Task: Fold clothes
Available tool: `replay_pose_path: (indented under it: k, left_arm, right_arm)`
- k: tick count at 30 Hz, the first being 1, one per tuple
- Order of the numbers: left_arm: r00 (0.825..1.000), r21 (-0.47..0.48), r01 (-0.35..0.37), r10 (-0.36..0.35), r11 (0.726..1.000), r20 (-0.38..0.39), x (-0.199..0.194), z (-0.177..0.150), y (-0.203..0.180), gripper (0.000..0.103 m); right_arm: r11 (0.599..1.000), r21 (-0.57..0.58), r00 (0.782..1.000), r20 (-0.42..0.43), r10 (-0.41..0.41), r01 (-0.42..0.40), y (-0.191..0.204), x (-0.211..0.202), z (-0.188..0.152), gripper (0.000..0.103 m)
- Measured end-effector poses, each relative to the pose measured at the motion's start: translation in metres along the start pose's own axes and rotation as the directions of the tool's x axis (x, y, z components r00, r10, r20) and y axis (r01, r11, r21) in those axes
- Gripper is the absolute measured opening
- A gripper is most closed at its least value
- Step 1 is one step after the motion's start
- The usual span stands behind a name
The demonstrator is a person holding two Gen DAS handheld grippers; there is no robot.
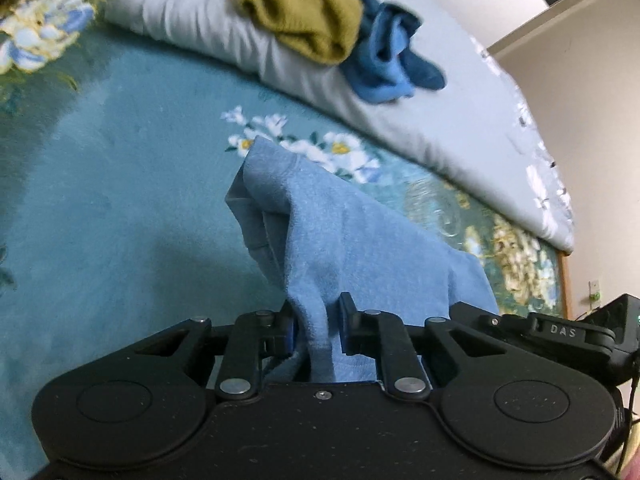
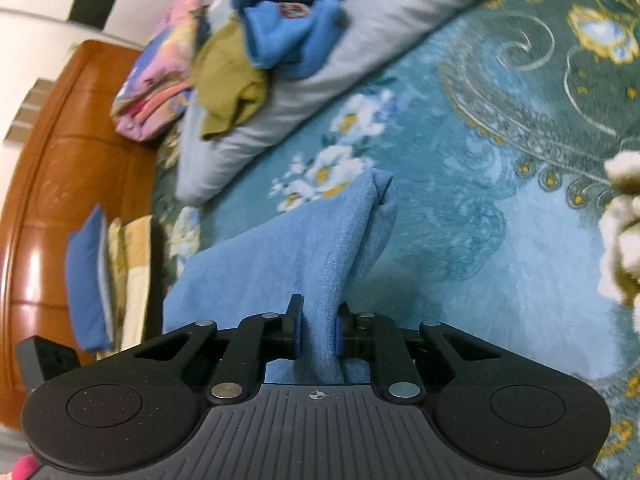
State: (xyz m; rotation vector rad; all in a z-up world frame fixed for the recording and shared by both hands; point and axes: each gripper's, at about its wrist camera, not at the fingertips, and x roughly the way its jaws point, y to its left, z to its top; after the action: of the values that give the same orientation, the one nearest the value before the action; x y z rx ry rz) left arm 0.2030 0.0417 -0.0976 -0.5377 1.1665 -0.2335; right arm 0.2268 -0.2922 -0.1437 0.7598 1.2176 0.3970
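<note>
A light blue garment (image 1: 340,236) hangs lifted above the teal floral bedspread (image 1: 120,184). My left gripper (image 1: 316,320) is shut on one bunched edge of it. The same light blue garment (image 2: 288,256) stretches away from my right gripper (image 2: 318,322), which is shut on another pinched fold. The cloth spans between the two grippers and droops to a folded tip in front of each. In the left wrist view the other gripper's black body (image 1: 576,336) shows at the right edge.
A grey pillow (image 1: 224,24) lies at the back with an olive garment (image 1: 296,8) and a blue garment (image 1: 388,64) heaped on it. A pink folded stack (image 2: 156,80) and a blue and yellow folded stack (image 2: 108,276) sit by the wooden headboard (image 2: 60,184).
</note>
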Motion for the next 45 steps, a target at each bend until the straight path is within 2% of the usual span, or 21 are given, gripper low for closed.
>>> replay_pose_path:
  k: [6, 10, 13, 20, 25, 31, 35, 39, 42, 45]
  left_arm:
    - [0.998, 0.035, 0.065, -0.066, 0.997, 0.017, -0.052, -0.017, -0.01, 0.016]
    - [0.991, 0.101, 0.124, -0.13, 0.987, 0.046, -0.089, -0.03, -0.016, 0.016]
    - [0.982, 0.116, 0.171, -0.179, 0.978, 0.062, -0.109, -0.043, -0.019, 0.016]
    - [0.963, 0.177, 0.252, -0.264, 0.951, 0.049, -0.127, -0.064, -0.038, 0.016]
    - [0.951, 0.21, 0.302, -0.31, 0.93, 0.006, -0.122, -0.076, -0.065, 0.015]
    - [0.949, 0.306, 0.309, -0.312, 0.9, -0.043, -0.097, -0.084, -0.123, 0.015]
    - [0.952, 0.353, 0.301, -0.301, 0.886, -0.055, -0.067, -0.095, -0.175, 0.015]
    - [0.956, 0.359, 0.285, -0.289, 0.889, -0.045, -0.019, -0.118, -0.242, 0.015]
    - [0.954, 0.334, 0.287, -0.299, 0.898, -0.017, 0.022, -0.148, -0.303, 0.015]
    - [0.954, 0.302, 0.296, -0.294, 0.906, -0.055, 0.058, -0.183, -0.367, 0.015]
  right_arm:
    - [0.999, -0.038, 0.999, 0.052, -0.003, 0.005, 0.037, -0.05, -0.032, 0.012]
    - [0.999, -0.028, 0.992, 0.119, -0.03, 0.033, 0.058, -0.082, -0.063, 0.012]
    - [0.995, -0.057, 0.985, 0.156, -0.067, 0.077, 0.078, -0.104, -0.084, 0.012]
    - [0.983, -0.087, 0.96, 0.242, -0.138, 0.163, 0.103, -0.151, -0.12, 0.013]
    - [0.974, -0.1, 0.939, 0.301, -0.164, 0.202, 0.097, -0.189, -0.135, 0.013]
    - [0.982, -0.045, 0.925, 0.347, -0.158, 0.184, 0.054, -0.228, -0.134, 0.013]
    - [0.989, -0.009, 0.918, 0.372, -0.136, 0.15, 0.008, -0.256, -0.12, 0.013]
    - [0.991, -0.017, 0.917, 0.381, -0.117, 0.133, -0.056, -0.294, -0.095, 0.013]
    - [0.989, -0.039, 0.922, 0.369, -0.116, 0.14, -0.113, -0.339, -0.072, 0.013]
    - [0.988, -0.048, 0.929, 0.347, -0.124, 0.15, -0.165, -0.394, -0.05, 0.013]
